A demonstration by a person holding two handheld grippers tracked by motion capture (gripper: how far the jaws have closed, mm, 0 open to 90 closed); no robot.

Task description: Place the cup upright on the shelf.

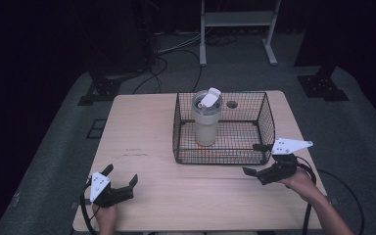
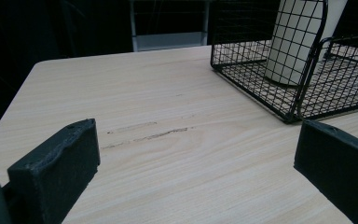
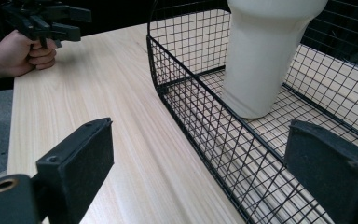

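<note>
A black wire basket [image 1: 176, 128] [image 2: 303, 91] [image 3: 177, 70] stands at the back middle of the light wooden table [image 1: 142, 152]. Inside it a pale tumbler [image 1: 206, 120] [image 2: 293, 42] [image 3: 261, 56] stands upright, its white flip lid [image 1: 210, 97] raised. My left gripper [image 1: 121, 177] [image 2: 196, 172] rests open near the table's front left corner, nothing between its jaws. My right gripper [image 1: 255, 159] [image 3: 200, 177] hovers open by the basket's front right corner, one jaw over the basket's rim, the other outside it. In the right gripper view the other hand holds the left gripper [image 3: 74, 23] farther off.
A round hole [image 1: 232, 104] shows in the tabletop behind the basket. Dark scuff marks [image 2: 144, 135] streak the wood left of the basket. Cables [image 1: 176, 54] and a metal frame [image 1: 235, 29] lie on the dark floor beyond the table.
</note>
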